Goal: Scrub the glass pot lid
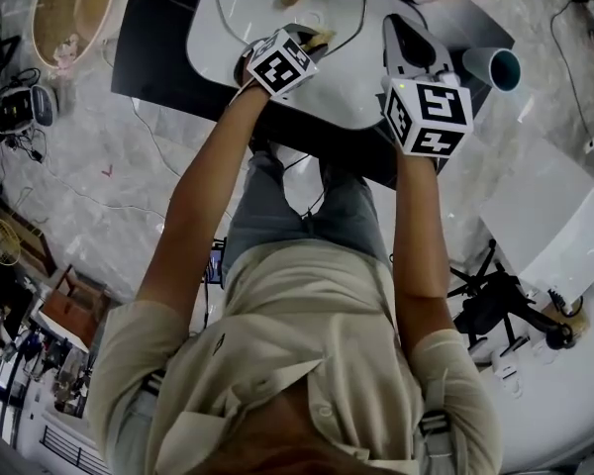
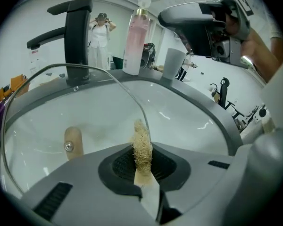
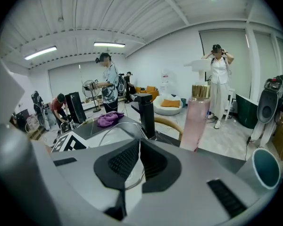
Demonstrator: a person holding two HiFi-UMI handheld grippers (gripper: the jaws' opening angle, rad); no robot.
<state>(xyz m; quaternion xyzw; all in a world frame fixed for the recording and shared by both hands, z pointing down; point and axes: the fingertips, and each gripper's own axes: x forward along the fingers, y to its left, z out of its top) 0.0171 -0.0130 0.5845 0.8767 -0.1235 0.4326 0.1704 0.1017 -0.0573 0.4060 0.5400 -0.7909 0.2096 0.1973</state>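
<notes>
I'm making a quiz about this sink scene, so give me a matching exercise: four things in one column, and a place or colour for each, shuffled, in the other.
Things:
1. brush
2. glass pot lid
3. bottle
4. cup

Place or colour:
A. pink, upright beside the faucet
B. teal inside
C. between the left gripper's jaws
D. at the white sink

Pairs: 1-C, 2-D, 3-A, 4-B
</notes>
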